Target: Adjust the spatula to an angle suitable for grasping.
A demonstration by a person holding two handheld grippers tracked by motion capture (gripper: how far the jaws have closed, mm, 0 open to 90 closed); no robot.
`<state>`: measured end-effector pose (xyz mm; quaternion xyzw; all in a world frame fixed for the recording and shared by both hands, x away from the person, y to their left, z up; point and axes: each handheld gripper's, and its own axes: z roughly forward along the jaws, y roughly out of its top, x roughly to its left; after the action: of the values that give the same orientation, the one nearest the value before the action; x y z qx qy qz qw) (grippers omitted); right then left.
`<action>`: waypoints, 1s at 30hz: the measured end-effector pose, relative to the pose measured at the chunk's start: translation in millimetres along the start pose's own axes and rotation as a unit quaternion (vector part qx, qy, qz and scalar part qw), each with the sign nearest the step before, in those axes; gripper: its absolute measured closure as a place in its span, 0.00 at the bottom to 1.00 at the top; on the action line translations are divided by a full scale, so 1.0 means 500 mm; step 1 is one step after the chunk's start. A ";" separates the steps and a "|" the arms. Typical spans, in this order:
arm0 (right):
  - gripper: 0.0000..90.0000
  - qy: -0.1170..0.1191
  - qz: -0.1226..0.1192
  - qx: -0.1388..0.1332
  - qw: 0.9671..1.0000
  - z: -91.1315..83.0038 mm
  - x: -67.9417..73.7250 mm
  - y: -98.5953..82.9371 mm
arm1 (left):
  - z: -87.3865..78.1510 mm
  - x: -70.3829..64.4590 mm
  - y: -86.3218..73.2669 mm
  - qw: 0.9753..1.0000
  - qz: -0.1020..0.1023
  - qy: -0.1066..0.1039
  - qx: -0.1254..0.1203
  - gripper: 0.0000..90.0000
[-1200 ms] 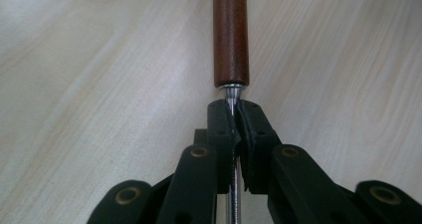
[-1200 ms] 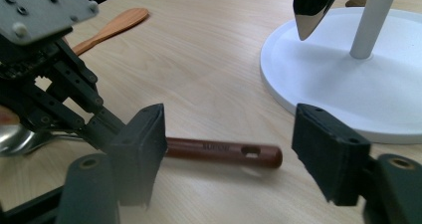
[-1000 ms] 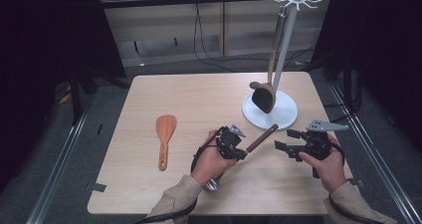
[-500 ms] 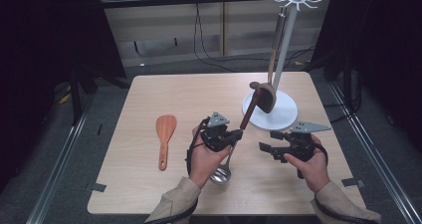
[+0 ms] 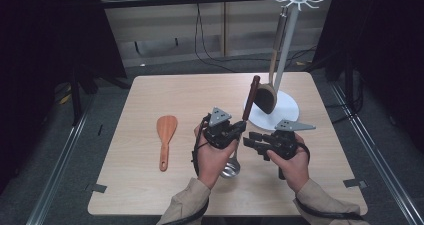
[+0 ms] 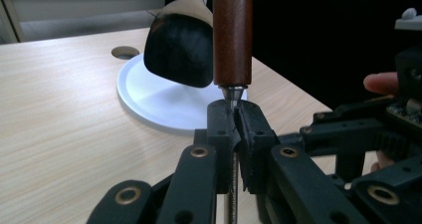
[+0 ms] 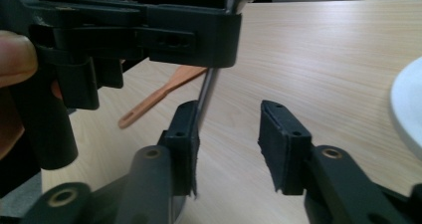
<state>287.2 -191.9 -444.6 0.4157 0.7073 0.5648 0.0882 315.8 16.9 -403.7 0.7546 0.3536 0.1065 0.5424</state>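
My left gripper (image 5: 239,129) is shut on the thin metal shaft of a ladle, just below its brown wooden handle (image 5: 251,97). The handle stands nearly upright and the steel bowl (image 5: 230,170) hangs low by the person's left hand. In the left gripper view the jaws (image 6: 238,115) pinch the shaft under the handle (image 6: 232,35). My right gripper (image 5: 248,139) is open, close to the right of the left one. In the right gripper view its jaws (image 7: 228,129) stand apart, the ladle shaft (image 7: 204,94) by its left jaw.
A white rack base (image 5: 285,116) with a tall pole stands at the back right, and a dark wooden spoon (image 5: 266,99) hangs from it above the base. An orange wooden spatula (image 5: 165,132) lies on the table's left side.
The left gripper has swung the ladle's handle up from a low slant to nearly upright. Both hands have shifted left, and the right gripper has closed in on the left one.
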 end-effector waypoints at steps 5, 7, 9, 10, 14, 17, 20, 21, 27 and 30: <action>0.80 0.008 0.016 -0.013 1.000 0.007 0.009 0.008 | -0.001 -0.006 0.006 1.000 0.003 0.004 -0.007 0.95; 0.81 0.011 0.023 -0.011 1.000 0.009 0.012 0.010 | -0.001 -0.008 0.006 1.000 0.001 0.006 -0.012 0.95; 0.83 0.010 0.025 -0.012 1.000 0.011 0.012 0.010 | -0.001 -0.009 0.006 1.000 0.002 0.008 -0.011 0.95; 0.83 0.008 0.029 -0.012 0.999 0.012 0.012 0.010 | 0.000 -0.012 0.006 1.000 0.002 0.012 -0.012 0.95; 0.86 0.005 0.029 -0.021 0.999 0.016 0.015 0.008 | 0.002 -0.020 0.008 1.000 0.010 0.017 -0.014 0.95; 0.89 -0.006 0.032 -0.028 0.999 0.018 0.019 0.006 | 0.006 -0.029 0.009 1.000 0.010 0.022 -0.017 0.95; 0.91 -0.010 0.041 -0.035 0.998 0.017 0.020 0.006 | 0.007 -0.032 0.010 0.999 0.013 0.024 -0.022 0.95; 0.92 -0.007 0.042 -0.035 0.998 0.017 0.020 0.006 | 0.007 -0.033 0.011 0.999 0.013 0.028 -0.020 0.95; 0.94 -0.013 0.052 -0.040 0.998 0.018 0.020 0.003 | 0.007 -0.032 0.008 0.999 0.002 0.028 -0.024 0.95; 0.96 -0.008 0.056 -0.036 0.998 0.016 0.015 0.003 | 0.005 -0.029 0.006 0.999 0.002 0.022 -0.024 0.94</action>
<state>287.8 -180.6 -443.6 0.4558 0.6612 0.5908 0.0775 307.8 5.0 -399.0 0.7398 0.3612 0.1324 0.5520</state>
